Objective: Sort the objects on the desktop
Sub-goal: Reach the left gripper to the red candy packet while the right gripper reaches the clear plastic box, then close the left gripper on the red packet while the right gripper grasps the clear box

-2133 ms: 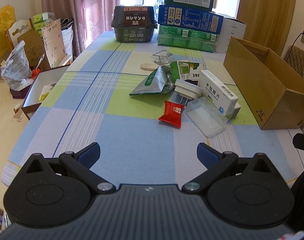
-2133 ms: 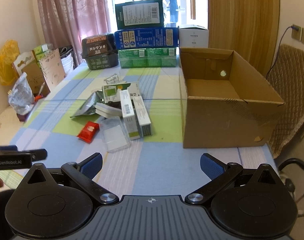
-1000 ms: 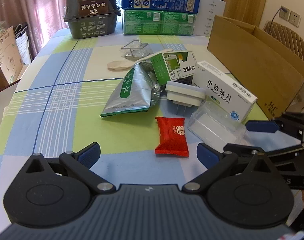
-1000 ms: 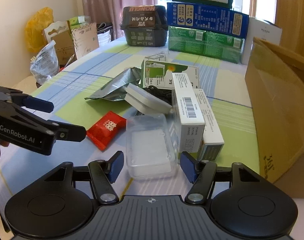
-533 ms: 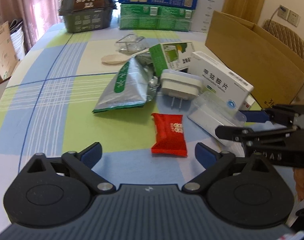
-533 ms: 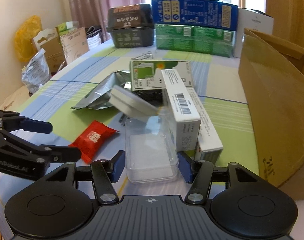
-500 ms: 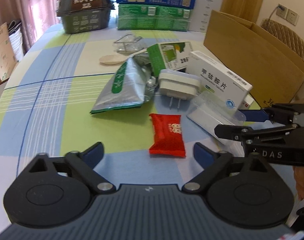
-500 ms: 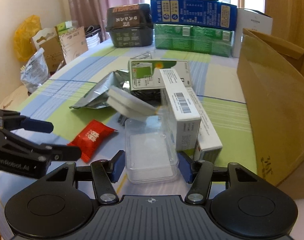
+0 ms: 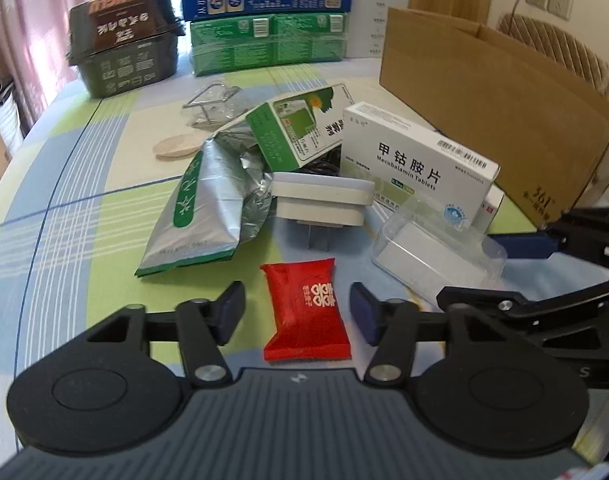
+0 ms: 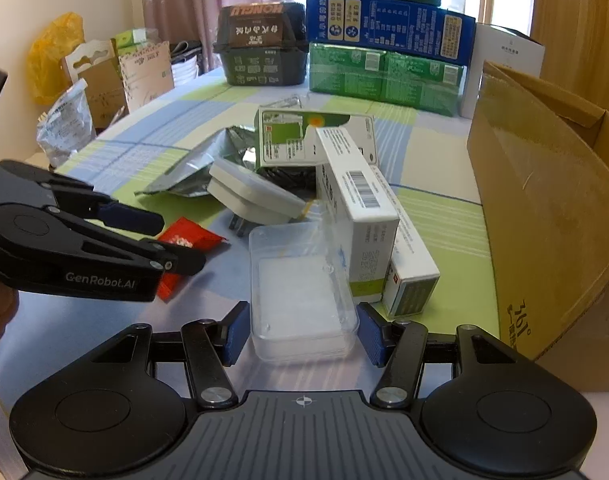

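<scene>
Left wrist view puts the open brown cardboard box (image 9: 504, 112) at your right, standing on the checked blue-and-green tablecloth (image 9: 84, 184), with the clutter still heaped beside it: nothing has gone in yet, so the sorting is at its start. Next in size, the white medicine carton with black Chinese print (image 9: 416, 160) leans against the heap, touching the clear plastic lidded case (image 10: 300, 296) in front of it.

Your right gripper (image 10: 300, 334) now brackets that clear case, where two seconds ago it hung back from the pile. Its blue pads sit against both side walls, so I judge it clenched on the case, though the transparent plastic makes true contact hard to confirm. The case looks to be resting on the cloth, not lifted.

Your left gripper (image 9: 296, 312) has come in over the small red foil snack packet (image 9: 304, 312) and its jaws have just been closing. The packet lies between them, but a gap shows on each side: no grip yet. You still need to close further before lifting.
</scene>
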Motion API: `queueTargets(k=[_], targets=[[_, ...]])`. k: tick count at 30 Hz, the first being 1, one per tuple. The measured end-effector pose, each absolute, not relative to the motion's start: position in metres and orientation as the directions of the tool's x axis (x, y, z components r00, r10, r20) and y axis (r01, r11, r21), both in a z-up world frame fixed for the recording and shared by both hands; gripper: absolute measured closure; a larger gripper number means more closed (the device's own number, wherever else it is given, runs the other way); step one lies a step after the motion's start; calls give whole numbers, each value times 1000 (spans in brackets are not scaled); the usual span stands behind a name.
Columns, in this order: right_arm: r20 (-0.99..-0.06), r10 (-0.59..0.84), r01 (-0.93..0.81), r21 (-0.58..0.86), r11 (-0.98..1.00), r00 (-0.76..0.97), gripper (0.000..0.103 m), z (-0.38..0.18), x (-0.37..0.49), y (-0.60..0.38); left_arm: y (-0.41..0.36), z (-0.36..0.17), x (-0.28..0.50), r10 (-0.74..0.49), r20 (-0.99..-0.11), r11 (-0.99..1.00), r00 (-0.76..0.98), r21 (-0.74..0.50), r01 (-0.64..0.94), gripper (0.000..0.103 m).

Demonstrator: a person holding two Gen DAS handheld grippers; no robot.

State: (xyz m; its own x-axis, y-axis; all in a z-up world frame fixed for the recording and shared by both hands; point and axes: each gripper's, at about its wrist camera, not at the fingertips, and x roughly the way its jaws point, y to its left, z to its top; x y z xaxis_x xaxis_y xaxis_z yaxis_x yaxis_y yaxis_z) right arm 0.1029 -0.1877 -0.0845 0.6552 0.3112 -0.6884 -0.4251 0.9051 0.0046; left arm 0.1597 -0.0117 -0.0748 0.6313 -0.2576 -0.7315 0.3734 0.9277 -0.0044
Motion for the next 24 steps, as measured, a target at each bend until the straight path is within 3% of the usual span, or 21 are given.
queueTargets(k=[7, 17, 24], targets=[[-687, 324, -435, 13, 901, 651, 49, -86, 104, -185, -19, -80, 157, -236, -750, 913, 618, 47, 406, 71], [-722, 332, -439, 44, 897, 607, 49, -81, 79, -190, -9, -73, 135, -232, -769, 918, 596, 29, 395, 73], [-703, 332, -445, 24, 895, 630, 40, -83, 84, -184, -2, -72, 129, -220, -761, 927, 611, 32, 375, 71]])
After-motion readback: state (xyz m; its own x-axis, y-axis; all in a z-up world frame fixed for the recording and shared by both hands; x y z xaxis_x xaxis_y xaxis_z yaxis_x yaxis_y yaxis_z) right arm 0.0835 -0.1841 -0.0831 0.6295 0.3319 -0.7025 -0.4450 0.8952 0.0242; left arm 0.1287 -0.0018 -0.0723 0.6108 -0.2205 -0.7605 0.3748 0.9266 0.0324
